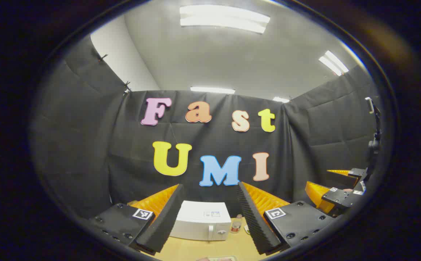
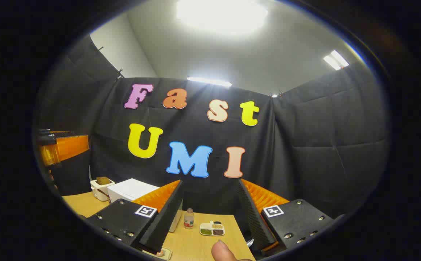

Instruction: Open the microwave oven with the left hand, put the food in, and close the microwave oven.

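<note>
With both the left claw (image 1: 210, 217) and the right claw (image 2: 210, 214) spread wide and empty, the closed microwave oven (image 1: 200, 220) sits at 12 o'clock on the tabletop (image 1: 203, 248), a rigid box probably best opened by its slim door handle (image 1: 210, 232).

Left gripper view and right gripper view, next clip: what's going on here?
A person holds two grippers above a wooden table, both open and holding nothing. The left gripper faces a white microwave oven whose door is shut. The right gripper looks toward a small bottle and a divided dish of grains. A fingertip shows at the table's near edge. The task looks not yet begun.
</note>
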Motion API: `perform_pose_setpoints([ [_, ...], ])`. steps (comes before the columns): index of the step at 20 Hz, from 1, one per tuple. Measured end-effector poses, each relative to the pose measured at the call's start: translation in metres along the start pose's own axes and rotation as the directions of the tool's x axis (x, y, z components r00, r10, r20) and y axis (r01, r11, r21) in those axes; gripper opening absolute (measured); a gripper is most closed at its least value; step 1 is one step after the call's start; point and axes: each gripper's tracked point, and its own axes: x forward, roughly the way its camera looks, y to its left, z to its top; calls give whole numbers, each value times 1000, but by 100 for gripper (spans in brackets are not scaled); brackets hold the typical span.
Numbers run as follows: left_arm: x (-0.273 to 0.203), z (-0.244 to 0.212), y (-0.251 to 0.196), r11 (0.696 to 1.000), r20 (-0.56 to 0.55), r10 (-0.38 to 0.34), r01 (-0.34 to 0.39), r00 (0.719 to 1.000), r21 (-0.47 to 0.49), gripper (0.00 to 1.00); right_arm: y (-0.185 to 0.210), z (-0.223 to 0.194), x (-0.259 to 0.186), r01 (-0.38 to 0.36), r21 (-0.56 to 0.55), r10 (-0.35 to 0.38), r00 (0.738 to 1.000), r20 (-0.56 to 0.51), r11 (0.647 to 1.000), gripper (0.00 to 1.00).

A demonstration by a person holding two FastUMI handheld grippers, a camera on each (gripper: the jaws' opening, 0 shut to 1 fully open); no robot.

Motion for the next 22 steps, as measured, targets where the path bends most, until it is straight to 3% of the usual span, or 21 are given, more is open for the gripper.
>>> perform_pose_setpoints([
  [7,0,-13,-2,1000,-36,-3,2,999,-25,99,-7,-3,-1,-1,36,2,1000,-28,999,91],
  [8,1,-18,-8,1000,-50,0,-1,999,-15,94,-12,-2,-1,-8,30,9,1000,-20,1000,91],
  [12,7,-19,-37,999,-65,31,-28,997,41,94,-44,-5,10,-15,33,15,1000,2,999,91],
  [19,8,-38,-81,989,-105,89,-75,990,124,93,-62,-39,25,-90,59,91,996,-13,994,91],
  [22,10,-58,-90,996,-148,76,-67,986,63,95,-61,-45,25,-120,75,122,992,-31,990,91],
])
